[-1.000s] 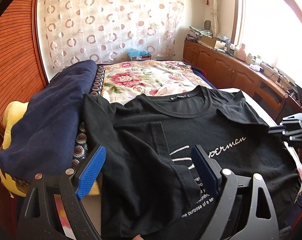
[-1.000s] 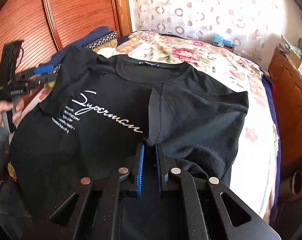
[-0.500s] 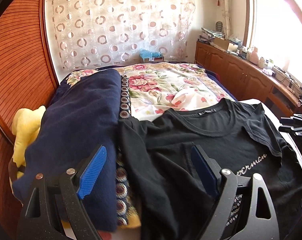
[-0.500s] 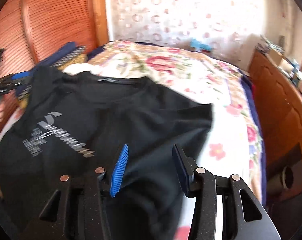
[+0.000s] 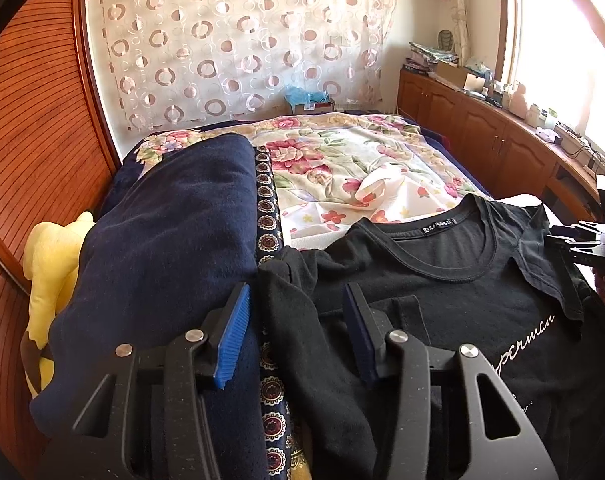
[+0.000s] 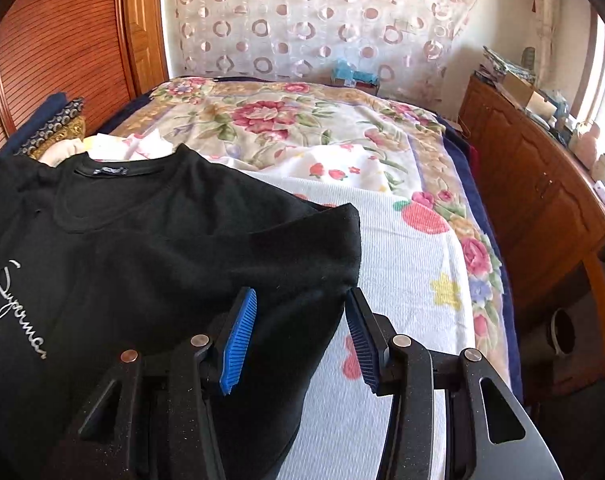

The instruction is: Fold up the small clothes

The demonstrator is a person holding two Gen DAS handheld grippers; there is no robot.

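Observation:
A black T-shirt (image 5: 454, 280) with white "Superman" script lies face up on the bed, and its right sleeve (image 5: 550, 280) is folded inward. My left gripper (image 5: 296, 336) hovers over the shirt's left edge. Its jaws are closing with a ridge of black fabric between them, and the blue pads (image 5: 232, 340) stand clear of the cloth. In the right wrist view my right gripper (image 6: 300, 340) is open over the right edge of the T-shirt (image 6: 162, 248), with fabric lying under the gap. The right gripper (image 5: 582, 240) also shows at the left wrist view's right edge.
A folded navy blanket (image 5: 174, 240) and a yellow plush toy (image 5: 54, 256) lie left of the shirt. A floral bedspread (image 5: 342, 160) stretches behind it. A white strawberry-print towel (image 6: 402, 260) lies under the shirt. Wooden cabinets (image 6: 542, 200) run along the right, and wooden panelling (image 5: 34, 120) stands on the left.
My left gripper slid left from the shirt's middle to its left edge and its jaws narrowed. My right gripper let go of the folded fabric, opened and moved right to the shirt's edge.

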